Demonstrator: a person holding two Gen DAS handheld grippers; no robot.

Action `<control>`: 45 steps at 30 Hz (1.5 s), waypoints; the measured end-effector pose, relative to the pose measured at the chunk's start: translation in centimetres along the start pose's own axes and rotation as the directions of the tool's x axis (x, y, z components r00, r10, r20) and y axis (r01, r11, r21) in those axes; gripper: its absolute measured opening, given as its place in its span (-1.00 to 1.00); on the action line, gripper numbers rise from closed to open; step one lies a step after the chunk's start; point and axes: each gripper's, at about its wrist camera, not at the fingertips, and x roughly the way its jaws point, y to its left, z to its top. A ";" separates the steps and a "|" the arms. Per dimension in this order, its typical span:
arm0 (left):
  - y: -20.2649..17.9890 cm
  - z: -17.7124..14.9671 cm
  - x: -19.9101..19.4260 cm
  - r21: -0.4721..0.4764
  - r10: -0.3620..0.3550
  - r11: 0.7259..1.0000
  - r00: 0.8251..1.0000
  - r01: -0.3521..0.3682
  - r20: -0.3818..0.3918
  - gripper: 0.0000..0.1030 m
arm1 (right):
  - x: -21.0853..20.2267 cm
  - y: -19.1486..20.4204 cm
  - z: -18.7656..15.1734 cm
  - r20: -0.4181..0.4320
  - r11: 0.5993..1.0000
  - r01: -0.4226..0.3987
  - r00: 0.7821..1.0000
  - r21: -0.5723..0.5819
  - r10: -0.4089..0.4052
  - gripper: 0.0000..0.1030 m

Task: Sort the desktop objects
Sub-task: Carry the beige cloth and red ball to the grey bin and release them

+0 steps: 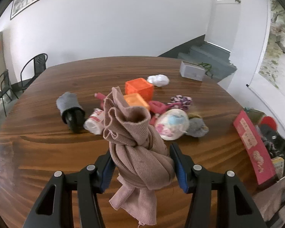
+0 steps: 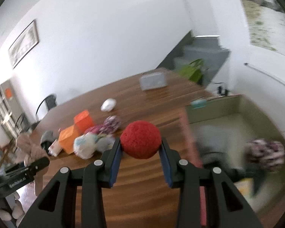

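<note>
My left gripper (image 1: 142, 163) is clamped on a knotted bundle of dusty-pink ribbed cloth (image 1: 140, 152), pads pressing its fat lower knot from either side. The bundle's long axis runs straight up between the fingers, its loose cuff flopping toward twelve o'clock and a tail hanging toward six.

My right gripper (image 2: 141, 148) is squeezed on a red spongy foam ball (image 2: 140, 139), the ball sitting right at the fingertips.

The rest of the pile lies on the brown wooden tabletop (image 1: 47, 133) at about twelve o'clock from my left gripper: two orange plastic cubes (image 1: 139, 89), a grey sock rolled round something black (image 1: 71, 108), a pale printed soft bundle (image 1: 172, 123) and a purple-and-white patterned fabric roll (image 1: 181, 100).

What the coming move turns on, I judge, is the open olive-green box (image 2: 228, 110) (its red printed flap (image 1: 254, 144) shows in the left view). It lies at about three o'clock from the ball, just beside my right gripper, with a patterned bundle (image 2: 265, 154) already inside. From my left gripper it lies well off past the table edge at three o'clock, so the right hand is the nearer one.
</note>
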 end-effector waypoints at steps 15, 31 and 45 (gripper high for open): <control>-7.7 -0.2 -0.5 0.107 -0.081 0.991 0.997 0.082 -0.014 0.10 | -7.3 -11.2 -0.4 0.048 0.974 0.201 0.977 0.109 -0.207 -0.19; -13.9 0.2 -0.7 0.208 -0.127 0.969 0.991 0.131 -0.033 0.10 | -7.8 -15.6 -1.8 0.055 0.958 0.177 0.979 0.223 -0.194 0.35; -24.0 1.7 0.0 0.316 -0.304 0.896 0.950 0.313 -0.078 0.10 | -9.7 -18.8 -1.6 0.101 0.939 0.203 0.966 0.279 -0.239 0.36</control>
